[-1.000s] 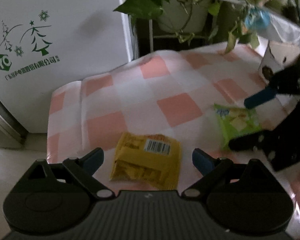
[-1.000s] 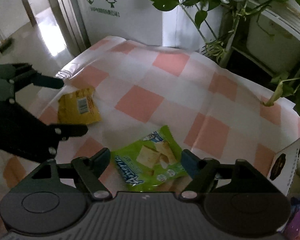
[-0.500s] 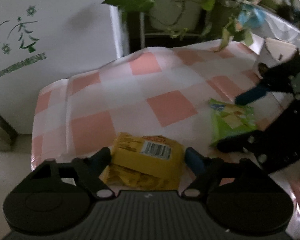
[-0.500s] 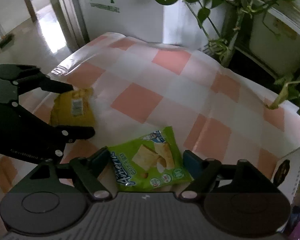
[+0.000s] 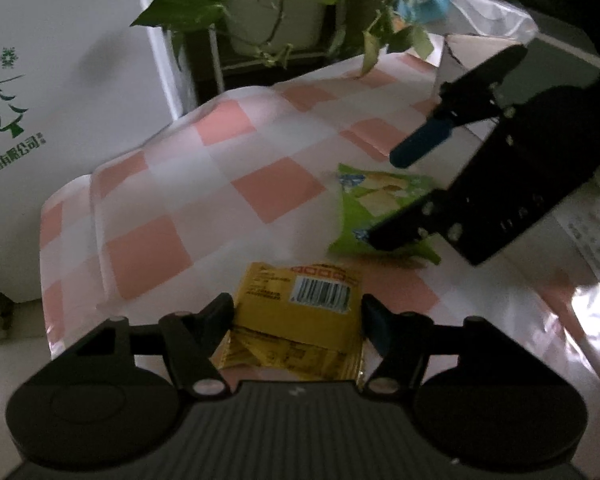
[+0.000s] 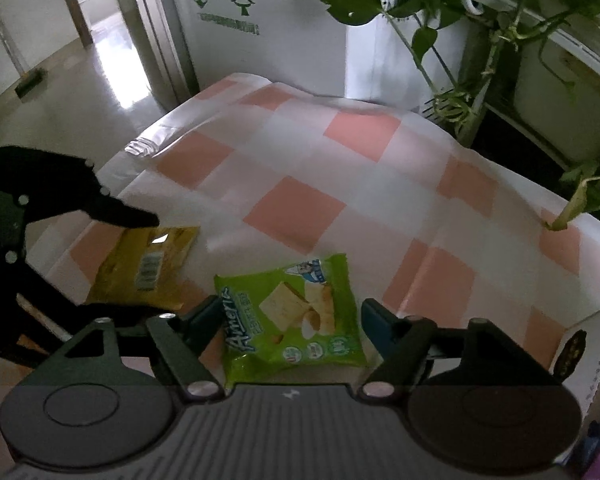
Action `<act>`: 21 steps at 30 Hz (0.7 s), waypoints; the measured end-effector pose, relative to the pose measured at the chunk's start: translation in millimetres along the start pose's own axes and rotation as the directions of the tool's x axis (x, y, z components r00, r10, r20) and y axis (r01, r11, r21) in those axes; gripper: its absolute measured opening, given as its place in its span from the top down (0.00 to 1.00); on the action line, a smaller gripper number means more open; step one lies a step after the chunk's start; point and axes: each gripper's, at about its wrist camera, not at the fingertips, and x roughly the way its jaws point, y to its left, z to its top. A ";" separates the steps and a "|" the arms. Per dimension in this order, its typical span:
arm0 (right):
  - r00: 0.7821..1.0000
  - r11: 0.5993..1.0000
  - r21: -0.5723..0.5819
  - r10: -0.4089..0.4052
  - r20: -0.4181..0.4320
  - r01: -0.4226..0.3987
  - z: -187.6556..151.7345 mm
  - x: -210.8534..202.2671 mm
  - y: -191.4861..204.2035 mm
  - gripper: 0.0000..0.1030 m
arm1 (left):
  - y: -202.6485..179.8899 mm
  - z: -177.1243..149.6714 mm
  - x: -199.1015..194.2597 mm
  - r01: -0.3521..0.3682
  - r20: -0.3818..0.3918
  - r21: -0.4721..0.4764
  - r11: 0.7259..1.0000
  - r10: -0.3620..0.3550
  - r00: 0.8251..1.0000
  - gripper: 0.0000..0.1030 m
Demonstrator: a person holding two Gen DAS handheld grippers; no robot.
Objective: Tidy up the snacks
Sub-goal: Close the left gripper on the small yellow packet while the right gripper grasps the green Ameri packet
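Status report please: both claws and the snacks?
Left claw open around yellow packet. Right claw open around green packet. Both packets on table. Nothing in the way.

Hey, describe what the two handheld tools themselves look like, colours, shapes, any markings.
Both match. The left tool and right tool have a dark grey ribbed body with a small white mark at the top middle, flanked by two round black discs. Black angular linkages with silver pivot screws carry the fingers; at least one fingertip is blue. No cables or sleeves are visible.
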 end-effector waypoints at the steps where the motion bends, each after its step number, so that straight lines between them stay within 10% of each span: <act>1: 1.000 1.000 0.007 0.003 0.000 -0.003 -0.1 -0.8 -0.7 0.16 | 1.5 -1.1 -3.0 0.003 0.009 -0.003 1.000 -0.003 1.000 0.31; 21: 0.999 0.998 0.048 -0.046 -0.007 0.046 -2.3 11.1 0.3 0.06 | 0.1 -0.8 6.1 0.003 0.009 0.003 1.000 -0.003 1.000 0.15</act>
